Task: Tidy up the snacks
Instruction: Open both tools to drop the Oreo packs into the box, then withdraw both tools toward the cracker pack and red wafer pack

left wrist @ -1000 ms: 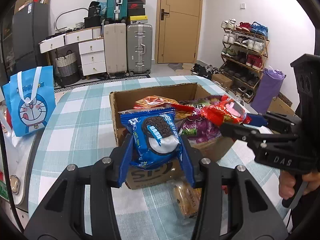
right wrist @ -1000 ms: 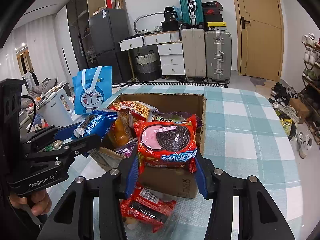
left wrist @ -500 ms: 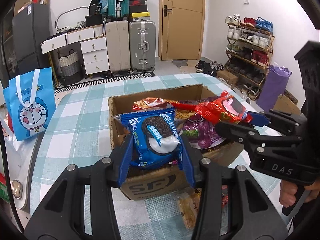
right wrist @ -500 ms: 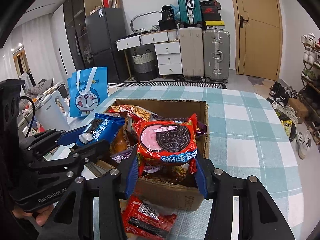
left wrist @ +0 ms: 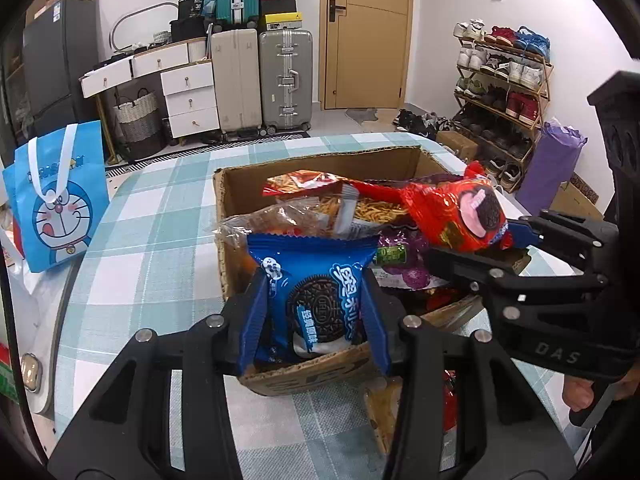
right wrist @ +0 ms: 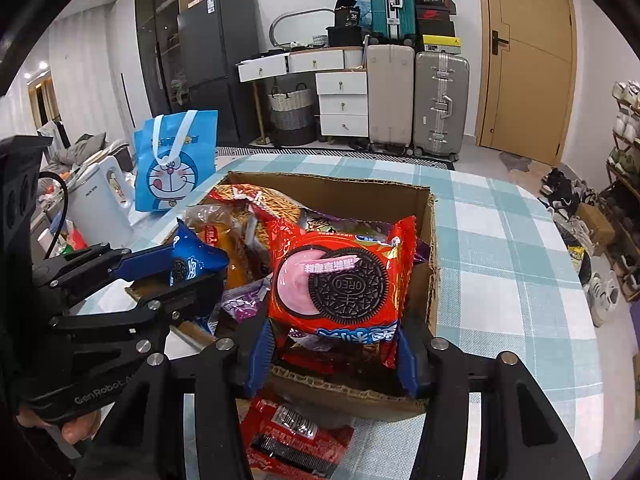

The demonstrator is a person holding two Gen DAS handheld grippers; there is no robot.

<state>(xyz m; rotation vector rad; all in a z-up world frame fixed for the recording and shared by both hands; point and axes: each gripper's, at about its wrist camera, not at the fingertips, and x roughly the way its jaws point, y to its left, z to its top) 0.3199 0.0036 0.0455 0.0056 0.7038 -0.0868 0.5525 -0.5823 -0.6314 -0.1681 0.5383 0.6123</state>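
A cardboard box (left wrist: 244, 184) (right wrist: 428, 240) full of snack packets stands on the checked table. My left gripper (left wrist: 316, 312) is shut on a blue Oreo pack (left wrist: 320, 300) and holds it over the box's near edge; it also shows in the right wrist view (right wrist: 188, 264). My right gripper (right wrist: 334, 344) is shut on a red Oreo pack (right wrist: 340, 276) and holds it over the box; the pack also shows in the left wrist view (left wrist: 456, 216). Noodle snack bags (left wrist: 320, 196) and a purple packet (left wrist: 400, 256) lie inside.
A red packet (right wrist: 292, 436) lies on the table in front of the box, beside another packet (left wrist: 380, 404). A blue Doraemon bag (left wrist: 56, 196) (right wrist: 172, 160) stands at the table's left. A white kettle (right wrist: 100, 196) stands beyond. Suitcases, drawers and a shoe rack stand behind.
Both grippers have moved forward and down with their packs, from in front of the box to over its inside. Both stay shut.
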